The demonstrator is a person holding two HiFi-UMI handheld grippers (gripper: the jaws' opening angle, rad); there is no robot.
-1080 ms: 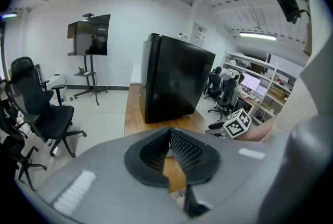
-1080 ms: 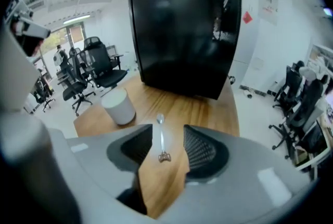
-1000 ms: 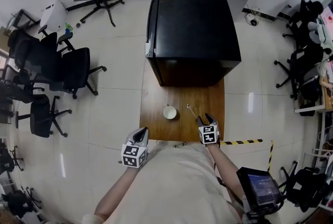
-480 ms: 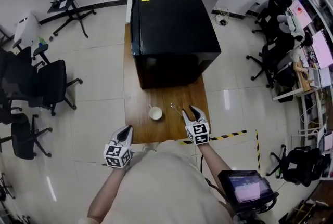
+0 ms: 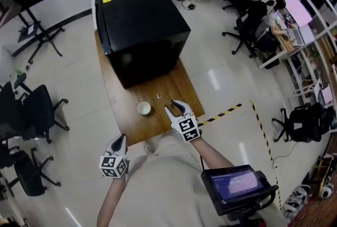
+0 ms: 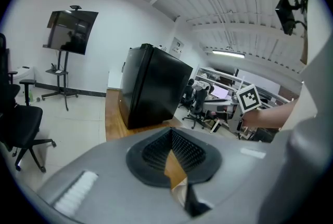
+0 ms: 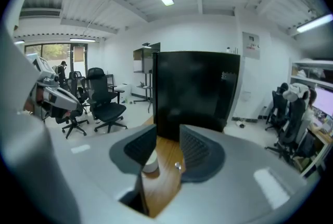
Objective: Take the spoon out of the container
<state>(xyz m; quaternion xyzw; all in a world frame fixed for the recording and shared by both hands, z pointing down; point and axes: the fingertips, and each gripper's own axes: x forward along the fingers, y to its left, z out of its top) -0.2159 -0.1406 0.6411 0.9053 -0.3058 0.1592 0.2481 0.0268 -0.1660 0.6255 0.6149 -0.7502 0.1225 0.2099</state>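
A white cup (image 5: 143, 109) stands on the wooden table (image 5: 131, 127), near its front edge. The metal spoon (image 5: 162, 99) lies flat on the wood to the cup's right, outside it. My right gripper (image 5: 174, 107) sits just behind the spoon; its jaws are closing and nothing is pinched between them. Through the gap of the right gripper (image 7: 167, 132) I see the cup (image 7: 151, 161) and the spoon's bowl (image 7: 178, 166) on the table ahead. My left gripper (image 5: 120, 138) hangs off the table's front left, by the person's side. The fingertips of the left gripper (image 6: 170, 133) touch, holding nothing.
A large black box (image 5: 139, 31) fills the far half of the table. Office chairs (image 5: 31, 110) stand on the tiled floor at the left. Yellow-black tape (image 5: 224, 114) runs along the floor at the right. A tablet (image 5: 237, 186) hangs at the person's waist.
The head camera has swung, so the table now slants to the upper left. My right gripper stays behind the spoon. My left gripper has dropped further back from the table edge.
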